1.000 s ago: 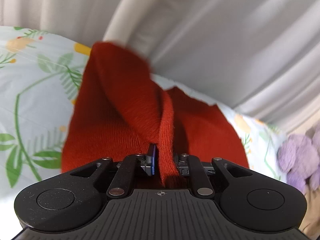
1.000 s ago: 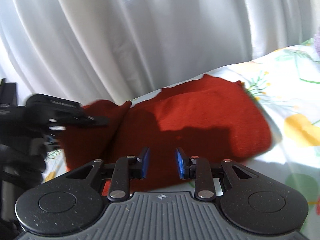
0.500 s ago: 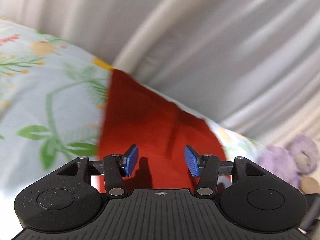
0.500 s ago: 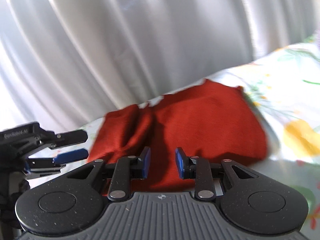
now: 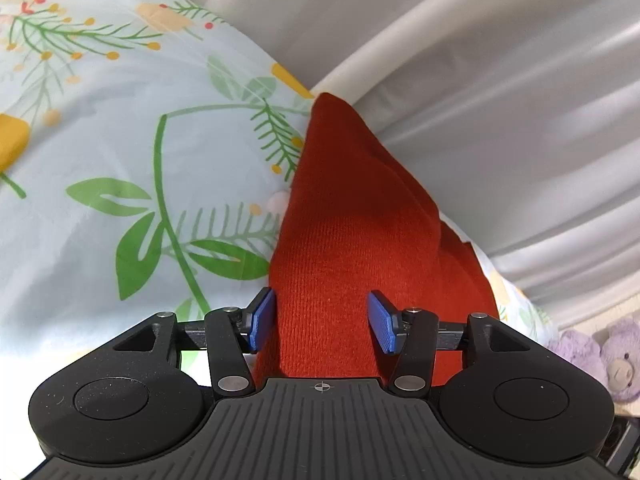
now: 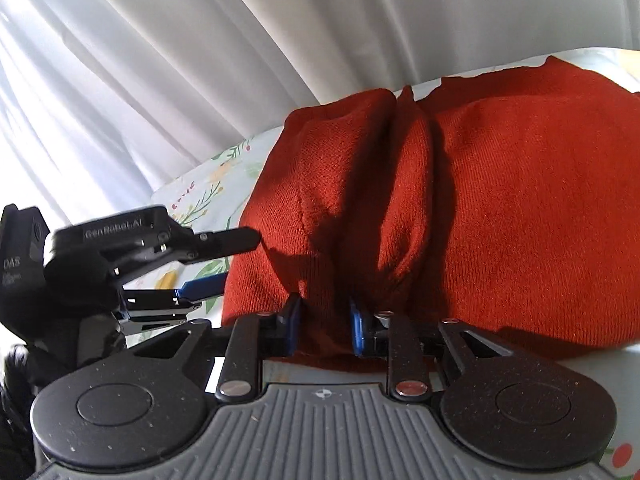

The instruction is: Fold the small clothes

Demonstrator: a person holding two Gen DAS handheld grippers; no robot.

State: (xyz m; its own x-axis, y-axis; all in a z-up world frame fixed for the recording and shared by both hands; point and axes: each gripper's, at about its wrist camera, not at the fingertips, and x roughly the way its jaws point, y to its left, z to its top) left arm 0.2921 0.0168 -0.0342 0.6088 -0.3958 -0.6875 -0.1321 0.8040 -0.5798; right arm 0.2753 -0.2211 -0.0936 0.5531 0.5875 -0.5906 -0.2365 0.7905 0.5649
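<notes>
Since a second ago the left tongs [image 5: 322, 322] have let go of the raised fold of the sweater [image 5: 360, 240] and drawn back, and the right tongs [image 6: 324, 330] have come in close over its near edge. The flowered sheet [image 5: 120, 140] carries the red sweater, which lies rumpled against the white curtain [image 5: 500, 100]. Left tongs stand apart, empty, the knit lying flat beneath them. Right tongs are closing with a ridge of knit between the pads, not yet pinched. A purple plush [image 5: 592, 356] sits at the edge.
</notes>
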